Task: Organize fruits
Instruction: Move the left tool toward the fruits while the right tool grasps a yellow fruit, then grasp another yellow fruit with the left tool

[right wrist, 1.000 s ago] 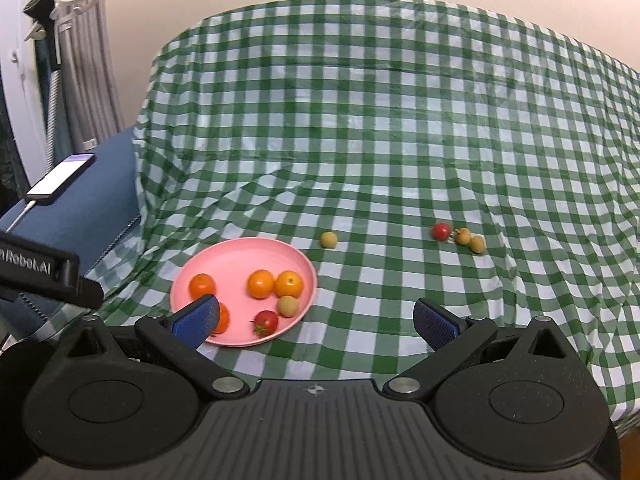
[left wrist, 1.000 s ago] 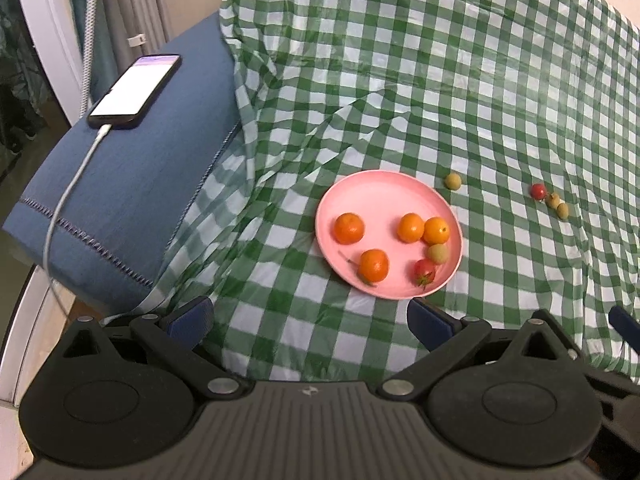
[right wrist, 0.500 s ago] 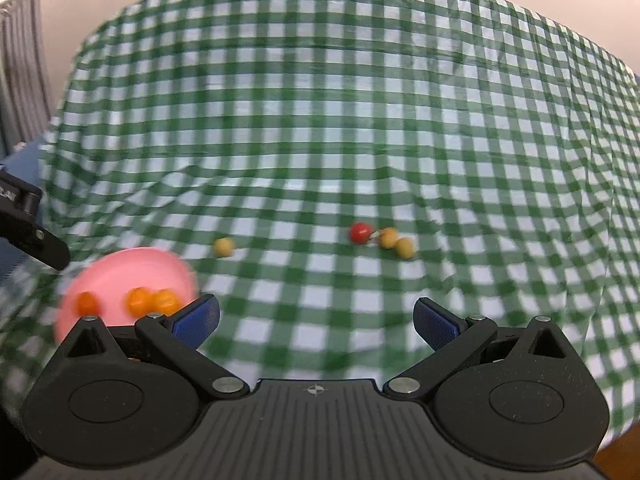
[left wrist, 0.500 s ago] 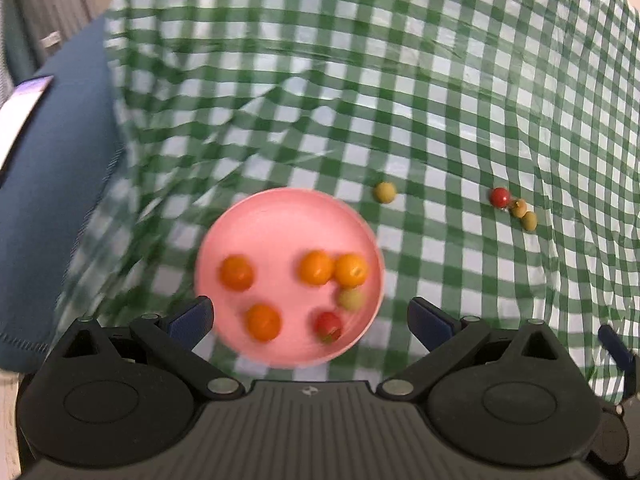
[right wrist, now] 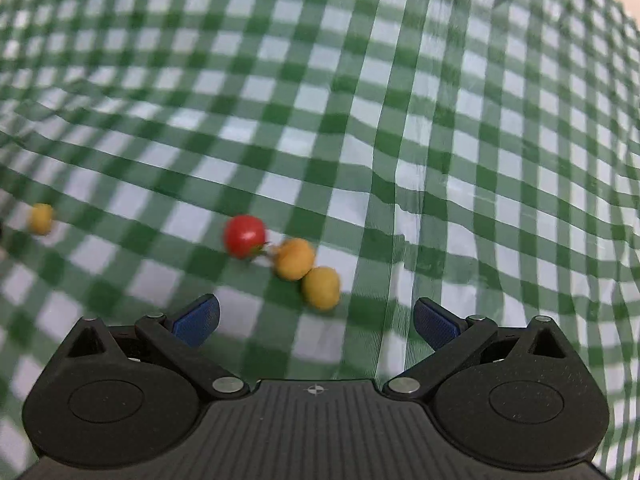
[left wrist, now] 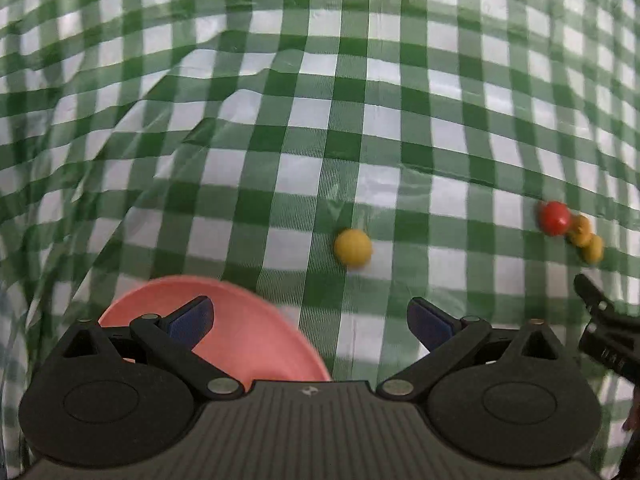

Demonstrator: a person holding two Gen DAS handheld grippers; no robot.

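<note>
Both grippers gape empty; yellow fruit (right wrist: 321, 288) lies just beyond right gripper (right wrist: 316, 314)

Three fruits (right wrist: 294, 258) cluster (touching) right of a lone fruit (right wrist: 41, 219), plate (left wrist: 248, 328) leftmost.

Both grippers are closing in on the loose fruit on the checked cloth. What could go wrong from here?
1. The red tomato and two yellow fruits touch; the right gripper, jaws open, may knock neighbours rolling.
2. The wrinkled tablecloth could snag a fingertip or tilt fruit away.
3. The left gripper hangs over the pink plate rim; dropping toward the lone yellow fruit might clip it.
</note>
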